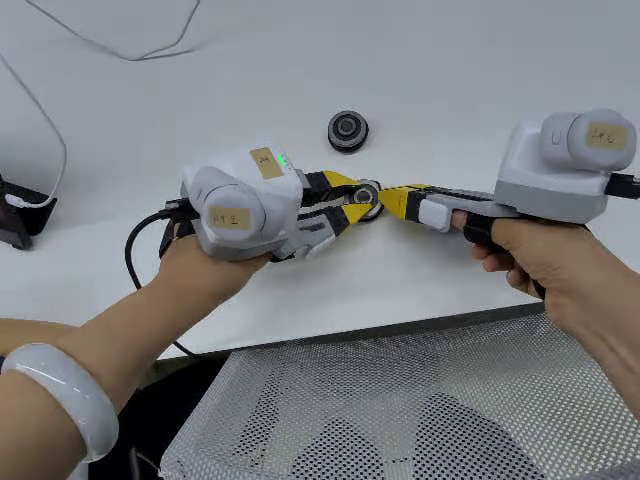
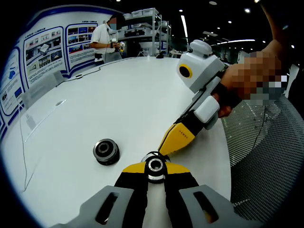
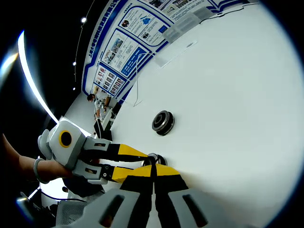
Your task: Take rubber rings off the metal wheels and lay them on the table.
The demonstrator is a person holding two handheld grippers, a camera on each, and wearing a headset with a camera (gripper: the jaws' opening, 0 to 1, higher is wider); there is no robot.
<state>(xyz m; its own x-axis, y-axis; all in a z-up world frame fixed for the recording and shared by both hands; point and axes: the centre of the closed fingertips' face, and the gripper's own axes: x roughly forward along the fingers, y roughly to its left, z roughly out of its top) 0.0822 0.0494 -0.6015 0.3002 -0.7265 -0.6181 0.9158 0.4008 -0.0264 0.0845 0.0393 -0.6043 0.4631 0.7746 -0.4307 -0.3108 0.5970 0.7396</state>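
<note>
A metal wheel (image 1: 369, 194) with a black rubber ring is held just above the white table (image 1: 450, 80). My left gripper (image 1: 358, 202) is shut on it from the left; in the left gripper view the wheel (image 2: 155, 165) sits between its yellow jaws (image 2: 155, 169). My right gripper (image 1: 386, 199) comes in from the right, its jaws shut together, tips pinched on the ring's edge (image 2: 161, 154). In the right gripper view its tips (image 3: 153, 167) meet the wheel (image 3: 157, 158). A second wheel (image 1: 347, 130) with its ring on lies farther back on the table.
A thin cable (image 1: 110, 47) curves across the far table and a black object (image 1: 15, 222) sits at the left edge. A mesh chair (image 1: 400, 400) stands below the table's near edge. A person (image 2: 102, 40) stands far behind the table.
</note>
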